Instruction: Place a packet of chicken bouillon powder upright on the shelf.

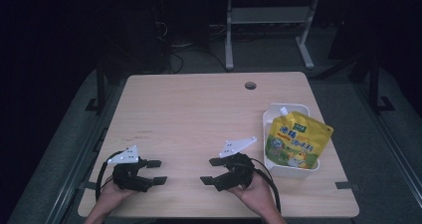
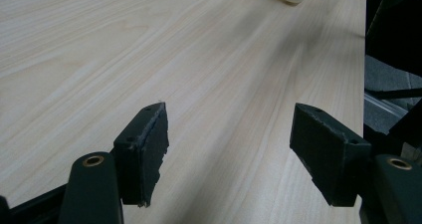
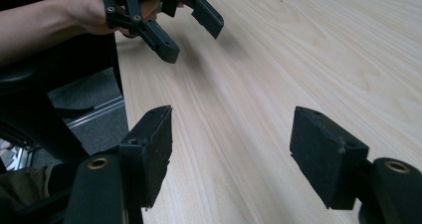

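Near the front edge of the bench (image 1: 199, 109), toward its front-left corner: left gripper (image 1: 155, 172), hand-held, jaws spread wide on nothing, aimed across the wood at the right gripper (image 1: 213, 171). Nearer the middle of that front edge: right gripper, likewise wide and empty. By the right edge, well apart from both: white tub (image 1: 292, 169) holding a yellow spouted pouch (image 1: 293, 140), leaning over the tub's right rim.

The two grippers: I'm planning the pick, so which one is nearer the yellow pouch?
The right gripper, held beside the white bin with the pouch; the left gripper sits farther off.
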